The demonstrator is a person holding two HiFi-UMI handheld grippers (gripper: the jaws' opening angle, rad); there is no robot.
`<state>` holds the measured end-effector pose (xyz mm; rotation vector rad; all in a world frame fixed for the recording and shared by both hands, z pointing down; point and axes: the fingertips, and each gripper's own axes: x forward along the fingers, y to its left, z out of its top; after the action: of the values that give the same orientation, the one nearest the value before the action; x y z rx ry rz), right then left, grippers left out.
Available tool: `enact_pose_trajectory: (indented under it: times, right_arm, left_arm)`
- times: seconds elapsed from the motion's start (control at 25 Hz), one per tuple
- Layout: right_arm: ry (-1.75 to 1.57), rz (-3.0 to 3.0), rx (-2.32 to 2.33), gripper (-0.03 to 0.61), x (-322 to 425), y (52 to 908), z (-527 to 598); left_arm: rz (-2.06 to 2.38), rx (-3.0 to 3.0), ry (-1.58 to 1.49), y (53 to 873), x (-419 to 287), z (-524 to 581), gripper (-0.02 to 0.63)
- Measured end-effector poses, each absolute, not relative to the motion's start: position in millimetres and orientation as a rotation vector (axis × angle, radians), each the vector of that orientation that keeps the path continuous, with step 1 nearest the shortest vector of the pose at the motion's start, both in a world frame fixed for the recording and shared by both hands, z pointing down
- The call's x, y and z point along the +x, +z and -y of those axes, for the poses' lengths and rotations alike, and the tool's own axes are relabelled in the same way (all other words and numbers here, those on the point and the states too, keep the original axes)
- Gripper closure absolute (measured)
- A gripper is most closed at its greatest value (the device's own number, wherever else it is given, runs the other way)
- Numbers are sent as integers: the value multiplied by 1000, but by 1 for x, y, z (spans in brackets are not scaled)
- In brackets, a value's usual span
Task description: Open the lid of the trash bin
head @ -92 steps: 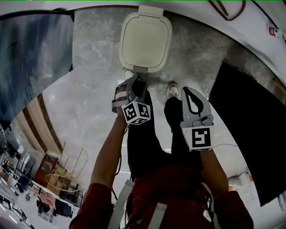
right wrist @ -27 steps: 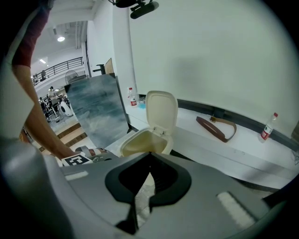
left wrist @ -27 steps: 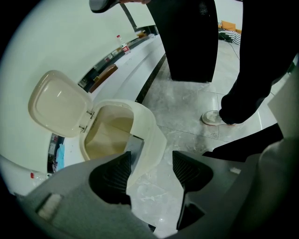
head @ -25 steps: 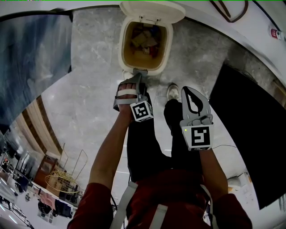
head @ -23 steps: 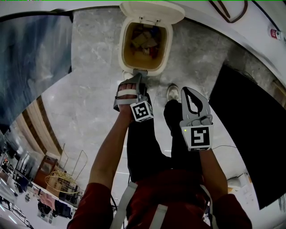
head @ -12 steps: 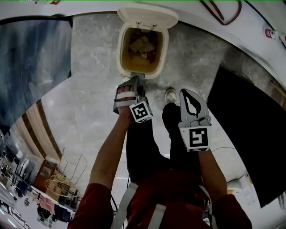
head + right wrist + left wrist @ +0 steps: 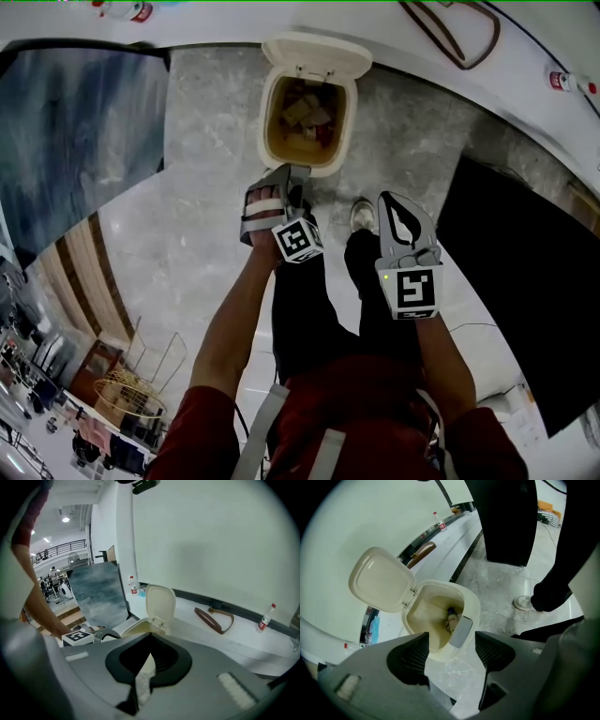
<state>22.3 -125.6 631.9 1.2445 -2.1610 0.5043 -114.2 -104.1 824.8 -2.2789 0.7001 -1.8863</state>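
Observation:
The cream trash bin (image 7: 272, 103) stands on the marble floor with its lid (image 7: 316, 56) swung up and back; scraps of rubbish lie inside. In the left gripper view the bin (image 7: 472, 605) and its raised lid (image 7: 380, 578) sit just past the jaws, a grey tab (image 7: 461, 631) at the front rim. My left gripper (image 7: 291, 172) hovers above the bin's front, and its jaws are opening, wide apart, with nothing between them (image 7: 452, 640). My right gripper (image 7: 390, 195) hangs to the right over the person's leg, tips together, holding nothing (image 7: 151, 635).
A black panel (image 7: 525, 281) lies on the floor at right and a blue-grey panel (image 7: 75, 141) at left. A brown strap (image 7: 450, 28) and a bottle (image 7: 562, 80) rest on the white ledge behind the bin. The person's shoe (image 7: 363, 214) is near the bin.
The lid, shut in the earliest frame, now stands open. Over the last second both grippers have lifted away from the bin, and the left jaws have spread wider.

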Motion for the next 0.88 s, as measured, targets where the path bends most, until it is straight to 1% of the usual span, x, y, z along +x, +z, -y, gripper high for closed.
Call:
enact_pose_trajectory:
  times: [0.4,0.68,0.88]
  right_arm:
    - [438,2215,1247,578,26,584,125]
    - [425,2247,1258,578,35,551,117]
    - [395,2302,1269,578,36,515,118]
  left_arm:
    - [-1143,-2378,-1837,753,-130,91,298]
    - [-1507,-2540,-1643,683,-127,81,299]
    - [-1754,-2592,-1399,621,-129,80,306]
